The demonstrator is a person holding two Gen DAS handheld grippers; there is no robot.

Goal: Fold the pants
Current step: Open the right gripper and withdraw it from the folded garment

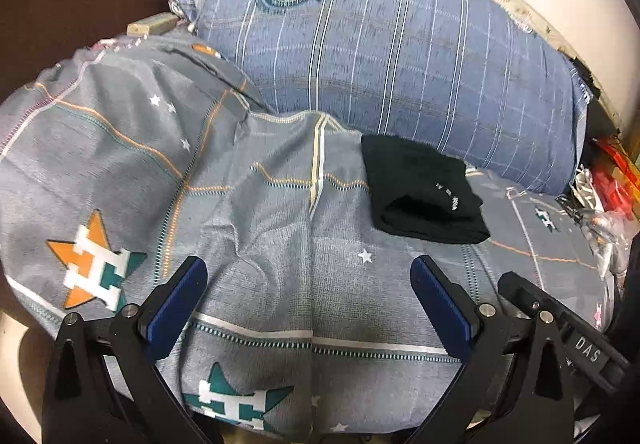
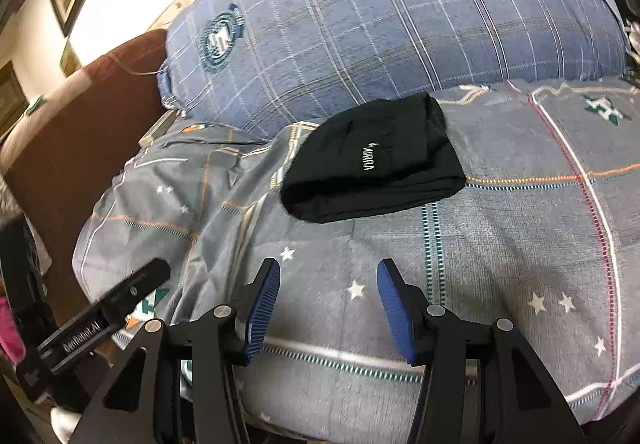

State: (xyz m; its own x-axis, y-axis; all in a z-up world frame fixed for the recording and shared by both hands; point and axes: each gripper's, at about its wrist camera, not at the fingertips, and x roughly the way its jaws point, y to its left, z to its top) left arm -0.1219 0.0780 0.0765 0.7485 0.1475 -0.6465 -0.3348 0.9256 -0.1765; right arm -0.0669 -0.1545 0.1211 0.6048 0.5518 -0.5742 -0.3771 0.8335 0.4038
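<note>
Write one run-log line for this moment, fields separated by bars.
pants: black, folded, on grey blanket | left claw: open, empty | right claw: open, empty | neither touches pants

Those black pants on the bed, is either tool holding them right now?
No. The black pants lie folded on the grey bedspread, while the right tool hangs open, short of them.

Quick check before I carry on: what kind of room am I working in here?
Most likely a bedroom, working on a bed. The folded black pants lie on a grey star-print quilt, a big blue plaid pillow sits behind them, and a brown padded headboard stands at the side.
</note>
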